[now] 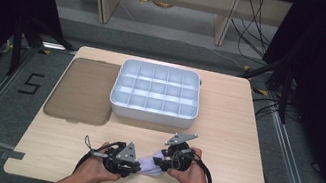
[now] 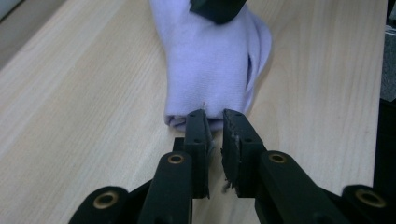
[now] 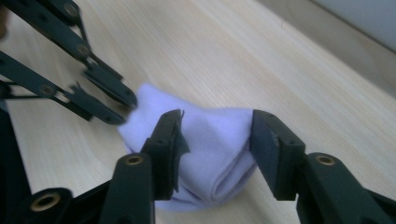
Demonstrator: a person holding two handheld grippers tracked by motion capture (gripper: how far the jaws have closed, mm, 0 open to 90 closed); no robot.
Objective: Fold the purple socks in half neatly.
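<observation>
Left gripper [image 2: 214, 123] nearly closed, nipping edge of folded lilac fabric sock [image 2: 210, 65]; right gripper [image 3: 215, 133] half-open, straddling sock's far end, pads just beside cloth.

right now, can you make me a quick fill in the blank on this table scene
1. The rolled cloth between the two tools is pale ____ in colour.
2. The white tray behind the tools is divided into many small ____.
3. The flat brown lid lies on the table to the ____ of the tray in the high view.
4. The right tool straddles the cloth while the left tool nips its ____.

Missing words: purple; compartments; left; end
</observation>
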